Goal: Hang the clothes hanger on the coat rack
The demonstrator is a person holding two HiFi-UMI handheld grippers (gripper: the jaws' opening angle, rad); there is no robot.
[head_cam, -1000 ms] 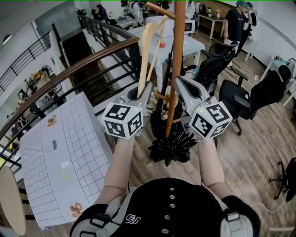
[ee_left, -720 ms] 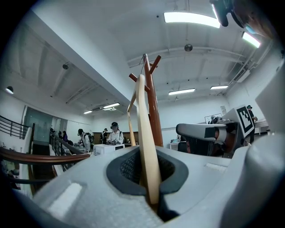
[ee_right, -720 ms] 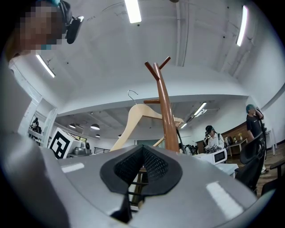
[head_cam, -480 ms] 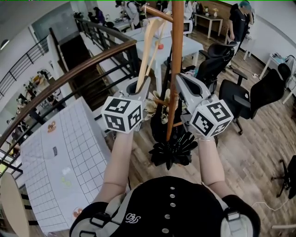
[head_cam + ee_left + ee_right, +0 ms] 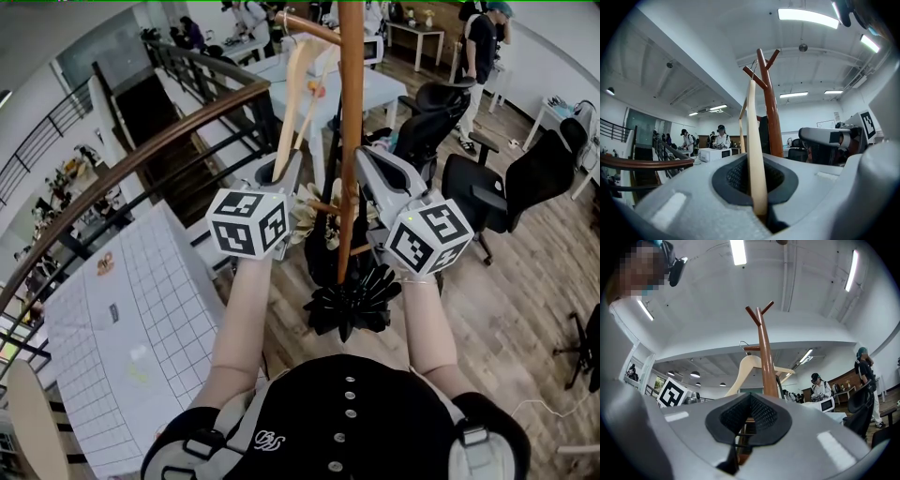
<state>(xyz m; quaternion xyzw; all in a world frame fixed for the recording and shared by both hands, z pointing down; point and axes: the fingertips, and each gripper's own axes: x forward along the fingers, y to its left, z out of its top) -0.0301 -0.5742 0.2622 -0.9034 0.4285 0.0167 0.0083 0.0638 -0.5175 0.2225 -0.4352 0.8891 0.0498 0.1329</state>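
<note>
no legible text, labels or numbers

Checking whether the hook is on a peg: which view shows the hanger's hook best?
Right gripper view: the hanger is side-on and its hook shows beside the coat rack. The left gripper view has it edge-on; the head view shows it tiny, near the top.

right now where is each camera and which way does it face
Head view: on the person's head, steeply down the coat rack; forearms, chest, left tool, right tool show.
Left gripper view: on left tool, facing rack; jaws grip the hanger.
Right gripper view: on right tool, tilted up; own jaws show.
All share rack, hanger.
</note>
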